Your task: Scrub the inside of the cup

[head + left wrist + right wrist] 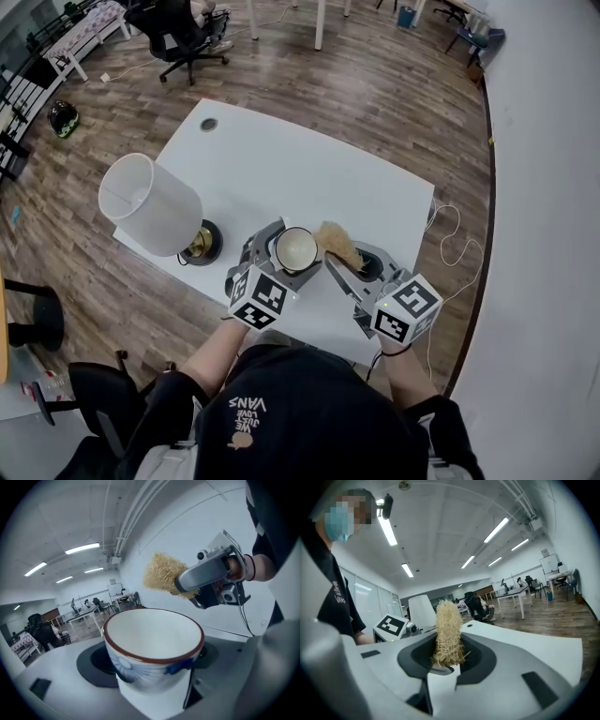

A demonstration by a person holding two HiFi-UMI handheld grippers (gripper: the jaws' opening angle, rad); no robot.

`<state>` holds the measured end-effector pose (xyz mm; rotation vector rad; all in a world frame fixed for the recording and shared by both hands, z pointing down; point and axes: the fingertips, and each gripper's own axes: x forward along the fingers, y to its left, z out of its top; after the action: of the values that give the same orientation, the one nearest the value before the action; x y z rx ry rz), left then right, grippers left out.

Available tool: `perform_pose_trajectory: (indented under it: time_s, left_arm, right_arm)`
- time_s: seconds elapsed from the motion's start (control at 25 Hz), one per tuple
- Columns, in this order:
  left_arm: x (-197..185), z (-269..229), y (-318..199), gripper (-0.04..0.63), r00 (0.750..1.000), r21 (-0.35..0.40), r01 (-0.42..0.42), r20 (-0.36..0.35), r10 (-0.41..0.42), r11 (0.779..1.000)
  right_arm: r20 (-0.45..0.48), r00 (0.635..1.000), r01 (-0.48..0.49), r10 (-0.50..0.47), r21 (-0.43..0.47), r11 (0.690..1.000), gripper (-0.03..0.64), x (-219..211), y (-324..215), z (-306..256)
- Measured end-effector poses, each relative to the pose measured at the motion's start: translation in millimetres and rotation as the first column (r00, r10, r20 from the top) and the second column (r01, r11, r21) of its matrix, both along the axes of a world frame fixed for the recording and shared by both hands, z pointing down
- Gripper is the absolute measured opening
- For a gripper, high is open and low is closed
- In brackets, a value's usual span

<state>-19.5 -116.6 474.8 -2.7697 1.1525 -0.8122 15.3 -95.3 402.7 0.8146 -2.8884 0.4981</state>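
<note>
My left gripper (281, 258) is shut on a white cup (296, 249) with a red-brown rim and blue pattern; in the left gripper view the cup (152, 653) stands upright between the jaws, its inside bare. My right gripper (349, 265) is shut on a straw-coloured loofah scrubber (337, 246). In the right gripper view the scrubber (447, 634) sticks up from between the jaws. From the left gripper view the scrubber (164, 573) hangs just beyond and above the cup's rim, apart from it. Both are held above the near edge of the white table (281, 169).
A table lamp with a white shade (150, 204) and dark base (202, 244) stands at the table's left, close to my left gripper. A small round grommet (208, 124) is at the far corner. A cable (455, 248) trails off the right side. An office chair (183, 37) stands far behind.
</note>
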Motion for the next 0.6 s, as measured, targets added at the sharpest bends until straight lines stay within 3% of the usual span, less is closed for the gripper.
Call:
perform_pose_trajectory:
  time_s: [0.2, 0.6]
  left_arm:
    - [-8.7, 7.5, -23.9, 0.411, 0.992, 0.004, 0.058, -0.114, -0.058, 0.998]
    - [-14.5, 37.8, -61.9, 0.411, 0.976, -0.044, 0.06, -0.206, -0.068, 0.997]
  right_arm:
    - [0.02, 0.994, -0.112, 0.112, 0.0, 0.994, 0.1, 24.7, -11.5, 6.9]
    - [0.038, 0.974, -0.22, 0.222, -0.048, 0.974, 0.1, 40.8, -38.5, 28.6]
